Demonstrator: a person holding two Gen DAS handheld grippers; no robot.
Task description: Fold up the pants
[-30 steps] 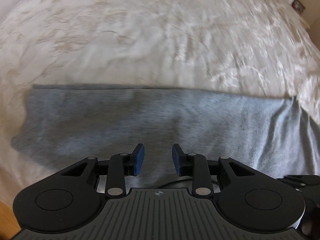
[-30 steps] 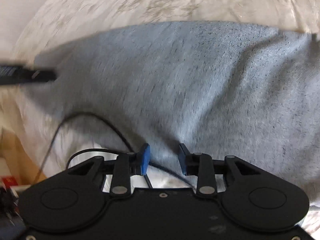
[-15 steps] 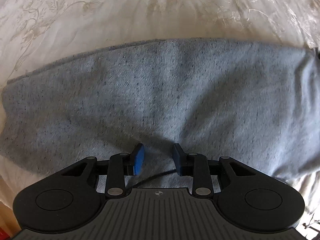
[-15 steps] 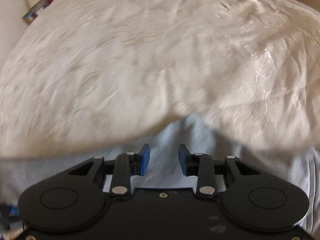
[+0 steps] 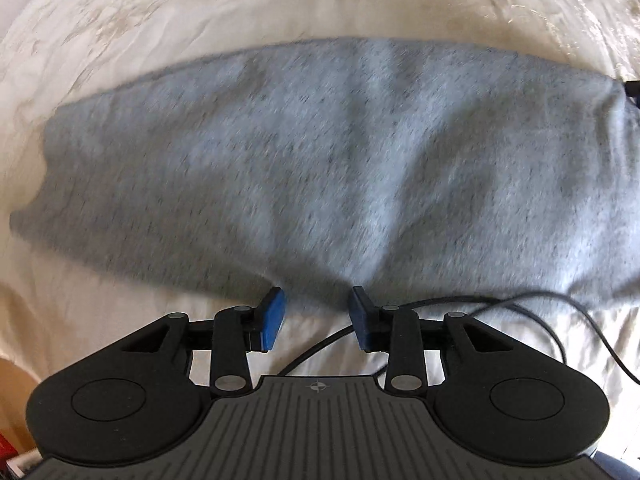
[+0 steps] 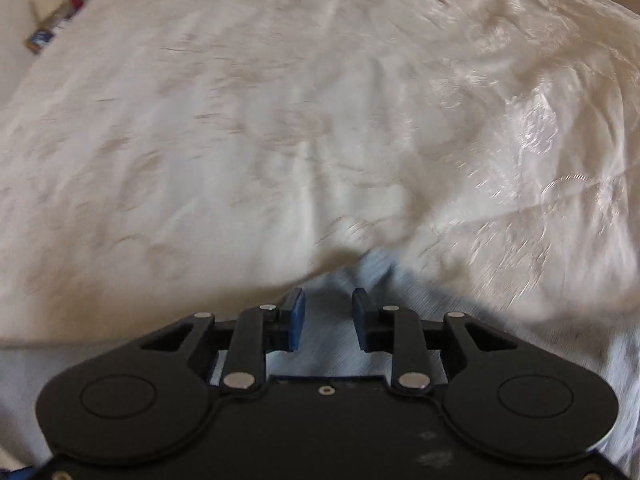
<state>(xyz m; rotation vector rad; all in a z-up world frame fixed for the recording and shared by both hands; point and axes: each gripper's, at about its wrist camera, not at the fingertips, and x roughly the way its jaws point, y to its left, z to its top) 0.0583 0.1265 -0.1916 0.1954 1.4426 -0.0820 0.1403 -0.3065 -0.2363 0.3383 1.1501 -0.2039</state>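
Grey marled pants point(image 5: 340, 160) lie as a wide folded band across a cream bedspread point(image 5: 280, 8). My left gripper point(image 5: 317, 300) points straight down at the band's near edge. Its blue pads point(image 5: 272, 320) stand apart and are opening, with the cloth edge just at their tips and not pinched. In the right wrist view, pale grey cloth point(image 6: 372, 272) bunches up into a small peak just ahead of my right gripper point(image 6: 328, 300). The right jaws are closing, a gap still shows between the pads point(image 6: 295, 320), and cloth lies under that gap.
A black cable point(image 5: 520, 304) loops over the bedspread beside the pants' near right edge. Wooden floor point(image 5: 12, 392) shows past the bed's lower left corner. A small colourful box point(image 6: 56, 24) lies at the far left edge of the bedspread point(image 6: 280, 120).
The left gripper slid back and down from over the pants to their near edge, its jaws a little wider. The right view swung from the pants to the bedspread; its jaws narrowed.
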